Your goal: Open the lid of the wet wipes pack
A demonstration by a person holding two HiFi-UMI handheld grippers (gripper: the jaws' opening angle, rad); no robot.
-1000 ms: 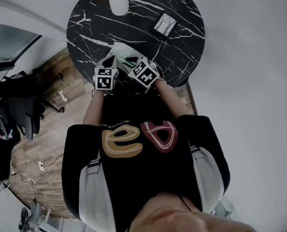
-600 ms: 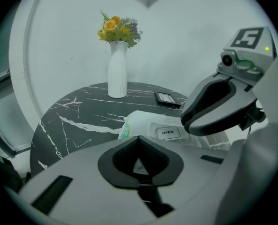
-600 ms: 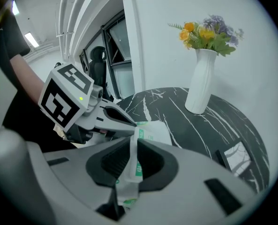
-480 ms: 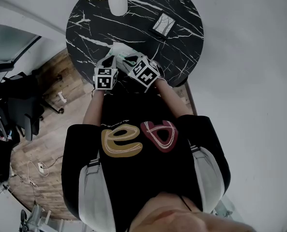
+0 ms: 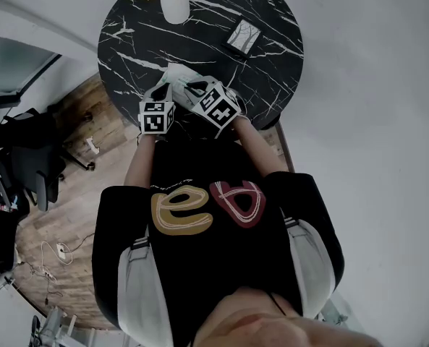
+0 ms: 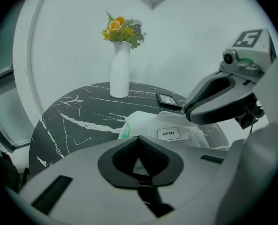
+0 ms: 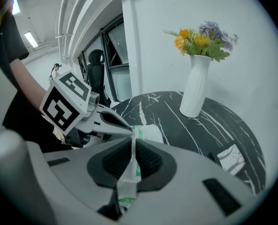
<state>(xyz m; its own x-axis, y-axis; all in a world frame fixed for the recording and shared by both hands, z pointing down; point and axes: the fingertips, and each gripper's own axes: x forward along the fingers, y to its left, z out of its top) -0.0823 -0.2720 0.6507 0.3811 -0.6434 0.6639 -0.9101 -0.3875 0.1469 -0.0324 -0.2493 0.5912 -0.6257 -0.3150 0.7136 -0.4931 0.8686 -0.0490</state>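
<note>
The wet wipes pack (image 5: pixel 179 74) is white with green print and lies near the front edge of the round black marble table (image 5: pixel 272 63). Its lid carries an "OPEN" label (image 6: pixel 168 133) and lies flat. My left gripper (image 5: pixel 165 91) sits at the pack's near left end; its pads (image 6: pixel 150 159) are closed on a pale sliver of the wrapper. My right gripper (image 7: pixel 131 159) has just been closing and is shut on the pack's thin sealed edge (image 7: pixel 132 172), which stands upright between its pads. Both grippers nearly touch at the tips.
A white vase (image 5: pixel 175 1) with orange and purple flowers stands at the table's far side. A small dark rectangular item (image 5: pixel 244 36) lies at the far right. A black chair (image 5: pixel 26 150) stands on the wooden floor to the left.
The right gripper has edged slightly toward the pack and now covers the green print that showed between the two grippers. The left gripper has stayed put.
</note>
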